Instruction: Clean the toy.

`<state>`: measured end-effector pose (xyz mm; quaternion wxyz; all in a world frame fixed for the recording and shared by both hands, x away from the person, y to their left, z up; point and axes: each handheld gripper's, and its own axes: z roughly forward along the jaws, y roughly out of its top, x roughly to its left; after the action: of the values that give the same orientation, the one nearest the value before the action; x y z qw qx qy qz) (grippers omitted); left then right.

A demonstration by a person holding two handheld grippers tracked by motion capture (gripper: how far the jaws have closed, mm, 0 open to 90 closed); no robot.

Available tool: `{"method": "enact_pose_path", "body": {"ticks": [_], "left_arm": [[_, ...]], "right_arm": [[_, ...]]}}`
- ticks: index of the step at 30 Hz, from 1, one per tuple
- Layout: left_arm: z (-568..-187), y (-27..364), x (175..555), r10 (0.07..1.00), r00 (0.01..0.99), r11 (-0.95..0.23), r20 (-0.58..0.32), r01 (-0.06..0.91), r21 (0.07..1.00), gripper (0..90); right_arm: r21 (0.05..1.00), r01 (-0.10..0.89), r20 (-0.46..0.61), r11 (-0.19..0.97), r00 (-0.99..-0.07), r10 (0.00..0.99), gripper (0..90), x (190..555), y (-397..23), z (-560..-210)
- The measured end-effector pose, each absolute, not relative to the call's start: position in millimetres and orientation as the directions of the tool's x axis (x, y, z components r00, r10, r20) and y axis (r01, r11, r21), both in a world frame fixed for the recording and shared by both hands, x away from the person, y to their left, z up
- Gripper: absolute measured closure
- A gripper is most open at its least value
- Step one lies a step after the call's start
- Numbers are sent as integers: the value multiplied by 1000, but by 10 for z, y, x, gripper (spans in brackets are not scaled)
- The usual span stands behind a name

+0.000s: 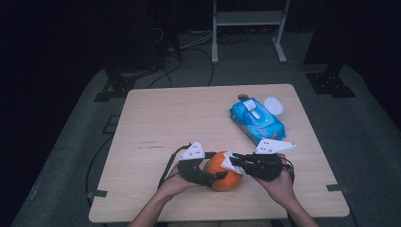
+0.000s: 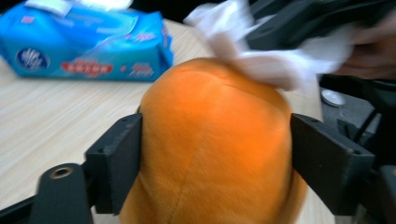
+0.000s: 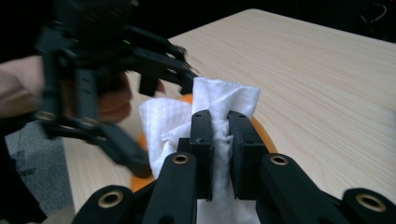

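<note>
The left gripper (image 2: 217, 144) clamps the orange plush toy (image 2: 215, 140); the right gripper (image 3: 219, 135), clamped on a wipe (image 3: 224, 105) above it, could push the toy loose

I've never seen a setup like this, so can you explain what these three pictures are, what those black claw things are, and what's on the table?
A person sits at a wooden table with a hand-held two-jaw gripper in each hand. One picture comes from a camera above the table; the other two come from small cameras riding on each gripper, looking along its black jaws.

The left gripper clamps a round orange soft toy from both sides. The right gripper is shut on a white wipe and holds it against the top of the toy, as if cleaning it.

Farther back on the table lies a blue pack of wipes, with a small white lid-like object beside it; what that is I cannot tell.
</note>
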<state>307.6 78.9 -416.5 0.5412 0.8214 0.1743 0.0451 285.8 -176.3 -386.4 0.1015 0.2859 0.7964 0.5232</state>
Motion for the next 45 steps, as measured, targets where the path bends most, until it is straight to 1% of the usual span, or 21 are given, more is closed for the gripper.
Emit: {"method": "enact_pose_path", "body": {"ticks": [2,4,5,7,8,9,11,12,15,19,22,24,25,27,28,30,33,37,40,42,45], "left_arm": [[-4178,827,3081,272,957,-379,-102,204,903,194],[-4210,884,3103,200,970,-368,-139,206,907,193],[-4229,909,3114,185,972,-357,-147,206,911,193],[-4265,877,3137,260,958,-364,-120,212,907,174],[-4287,831,3144,284,952,-371,-116,221,902,118],[-4306,796,3136,283,952,-375,-112,218,901,78],[-4335,726,3090,293,954,-395,-62,180,901,70],[-4343,711,3073,306,951,-400,-41,167,901,77],[-4329,721,3074,340,940,-398,-29,172,901,211],[-4330,747,3116,378,923,-369,-74,224,902,245],[-4335,782,3139,378,920,-346,-104,244,906,237],[-4316,786,3135,357,926,-337,-122,250,908,168],[-4308,774,3125,357,927,-342,-114,244,907,131],[-4326,721,3092,365,928,-373,-73,217,902,112],[-4338,702,3078,371,927,-390,-50,204,898,121],[-4324,722,3071,371,928,-405,-27,188,895,224],[-4314,795,3129,395,915,-370,-84,241,897,276],[-4340,860,3179,407,903,-328,-136,284,901,281],[-4352,876,3203,413,896,-306,-166,308,901,274],[-4353,849,3193,420,893,-307,-161,307,901,256],[-4338,797,3157,432,891,-324,-139,296,899,234]], "right_arm": [[890,361,149,278,-807,572,801,2899,-1819,-3906],[888,376,163,266,-797,582,800,2926,-1876,-3921],[888,376,161,264,-793,587,799,2939,-1899,-3928],[886,391,181,249,-786,591,800,2961,-1925,-3941],[886,394,186,244,-785,591,800,2965,-1917,-3944],[887,391,182,247,-785,592,800,2963,-1898,-3944],[887,381,163,261,-787,595,799,2951,-1863,-3939],[887,379,158,265,-787,597,799,2946,-1858,-3937],[890,374,151,261,-783,604,804,2917,-1864,-3928],[903,313,102,294,-821,562,804,2809,-1763,-3872],[901,303,86,309,-825,558,802,2814,-1737,-3865],[901,326,112,286,-812,572,802,2881,-1790,-3894],[899,345,136,269,-805,578,802,2902,-1813,-3911],[900,362,159,245,-794,587,802,2913,-1826,-3929],[898,365,163,245,-795,584,802,2905,-1812,-3925],[901,333,120,278,-807,578,802,2841,-1745,-3910],[906,286,87,311,-846,526,801,2770,-1706,-3884],[900,276,33,337,-815,579,801,2819,-1803,-3916],[893,325,62,311,-774,630,802,2900,-1929,-3974],[891,341,86,299,-775,626,803,2895,-1934,-3994],[897,309,73,316,-808,584,802,2819,-1806,-3951]]}}
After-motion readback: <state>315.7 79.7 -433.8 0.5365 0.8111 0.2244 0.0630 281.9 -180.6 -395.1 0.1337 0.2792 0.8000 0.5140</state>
